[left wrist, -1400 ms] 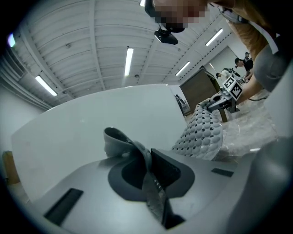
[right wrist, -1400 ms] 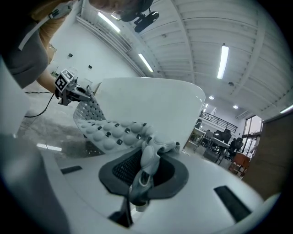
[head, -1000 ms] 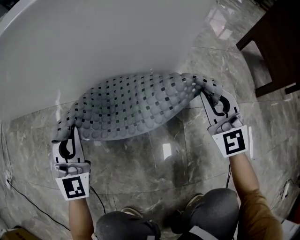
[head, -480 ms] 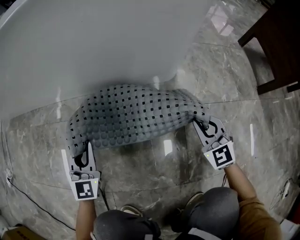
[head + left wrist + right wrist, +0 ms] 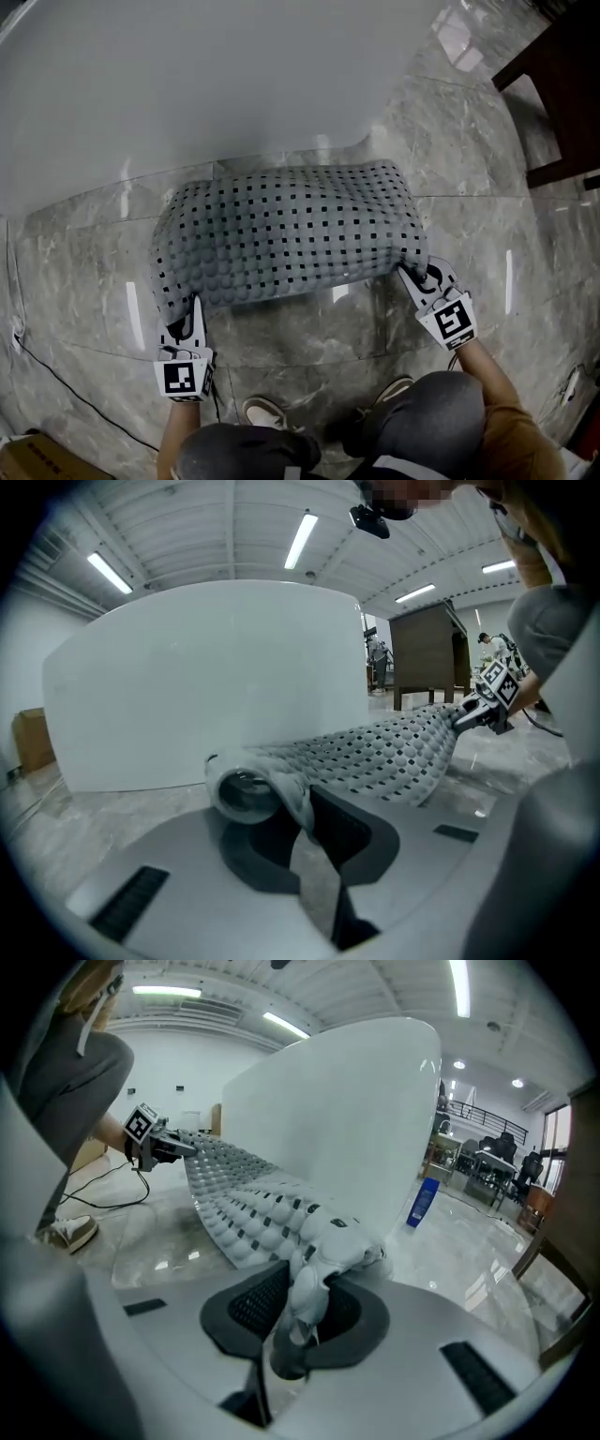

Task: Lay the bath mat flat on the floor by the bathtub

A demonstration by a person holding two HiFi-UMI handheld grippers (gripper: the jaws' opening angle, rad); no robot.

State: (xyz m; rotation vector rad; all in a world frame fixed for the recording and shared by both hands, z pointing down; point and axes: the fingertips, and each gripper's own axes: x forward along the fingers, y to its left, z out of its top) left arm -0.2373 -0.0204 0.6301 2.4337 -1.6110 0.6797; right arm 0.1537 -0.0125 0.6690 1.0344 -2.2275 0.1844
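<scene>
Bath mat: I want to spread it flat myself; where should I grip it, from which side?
Pinch the bath mat by its two near corners, from the side away from the bathtub: thin and limp, it likely sags unless held at both ends.

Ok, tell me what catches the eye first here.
A grey dotted mat arches over the marble floor beside the white tub. The left claw pinches its near-left corner; the right claw has the near-right corner between jaws that are opening.

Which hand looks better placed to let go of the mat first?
Right, probably: the right tongs are opening with the bath mat corner between them; the left tongs clamp a curled corner.
</scene>
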